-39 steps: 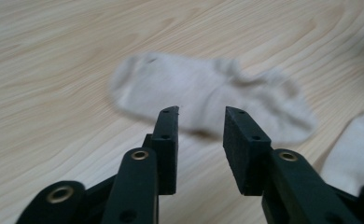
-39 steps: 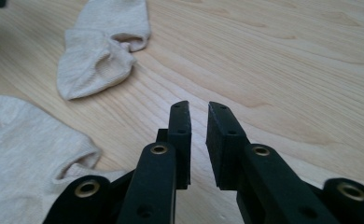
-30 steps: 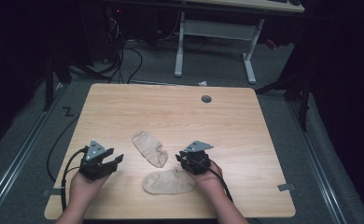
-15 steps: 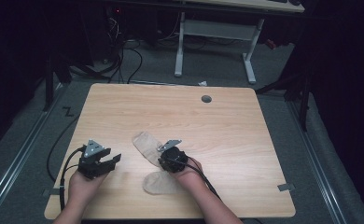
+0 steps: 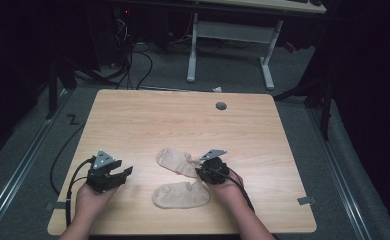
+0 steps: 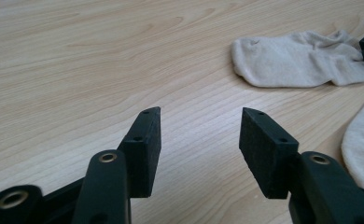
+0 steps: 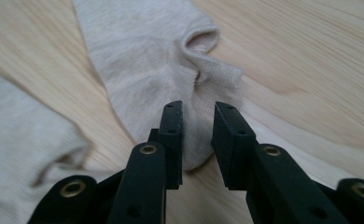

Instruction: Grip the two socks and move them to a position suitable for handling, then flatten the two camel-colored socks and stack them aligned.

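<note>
High view: two beige socks lie apart near the lower middle of the table, upper sock and lower sock. The left gripper sits at lower left, off both socks. The right gripper is at the upper sock's right end. Left gripper view: jaws wide apart over bare wood, nothing between them. Right gripper view: jaws have just been opening, narrowly parted, the upper sock's heel edge between them, not pinched. Judgement: pairing barely begun; neither sock lifted.
</note>
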A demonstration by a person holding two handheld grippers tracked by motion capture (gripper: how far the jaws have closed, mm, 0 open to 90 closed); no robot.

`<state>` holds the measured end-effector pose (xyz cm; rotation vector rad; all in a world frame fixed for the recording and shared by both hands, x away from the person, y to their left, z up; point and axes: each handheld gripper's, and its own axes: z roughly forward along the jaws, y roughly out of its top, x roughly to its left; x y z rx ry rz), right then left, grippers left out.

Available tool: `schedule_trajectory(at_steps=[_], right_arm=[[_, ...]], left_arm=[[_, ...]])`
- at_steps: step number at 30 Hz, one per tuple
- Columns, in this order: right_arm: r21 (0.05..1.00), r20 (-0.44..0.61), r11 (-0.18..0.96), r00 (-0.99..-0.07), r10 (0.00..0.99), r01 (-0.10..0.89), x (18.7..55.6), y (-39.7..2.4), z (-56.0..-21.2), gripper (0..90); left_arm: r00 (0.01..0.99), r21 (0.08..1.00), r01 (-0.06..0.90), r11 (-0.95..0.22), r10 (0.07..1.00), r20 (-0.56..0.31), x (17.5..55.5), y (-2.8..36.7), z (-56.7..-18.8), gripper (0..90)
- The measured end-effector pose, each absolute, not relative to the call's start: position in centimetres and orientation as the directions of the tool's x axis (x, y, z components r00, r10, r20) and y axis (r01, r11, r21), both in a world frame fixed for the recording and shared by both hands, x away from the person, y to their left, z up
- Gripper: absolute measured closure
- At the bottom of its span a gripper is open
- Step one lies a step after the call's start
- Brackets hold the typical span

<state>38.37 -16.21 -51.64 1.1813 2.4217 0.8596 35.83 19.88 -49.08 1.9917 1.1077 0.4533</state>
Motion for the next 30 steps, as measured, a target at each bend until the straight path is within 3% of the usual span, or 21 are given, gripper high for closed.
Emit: schedule_trajectory(at_steps=[11,15,23,30], right_arm=[[0.716,0.023,0.356,-0.530,0.848,0.600,36.8,-20.1,-50.7,68.3],[0.709,0.072,0.318,-0.513,0.855,0.629,36.4,-20.5,-50.8,65.2],[0.664,0.012,0.385,-0.525,0.851,0.640,37.5,-19.1,-52.0,64.9],[0.683,0.038,0.321,-0.471,0.881,0.656,38.7,-20.5,-51.9,65.4]], left_arm=[[0.588,0.772,0.541,-0.334,0.806,-0.064,36.6,18.0,-49.6,48.9],[0.598,0.783,0.541,-0.307,0.795,-0.102,36.9,17.2,-49.4,48.7],[0.611,0.768,0.561,-0.309,0.780,-0.133,39.6,14.6,-50.2,45.2],[0.633,0.740,0.582,-0.336,0.759,-0.153,42.5,11.4,-51.5,44.8]])
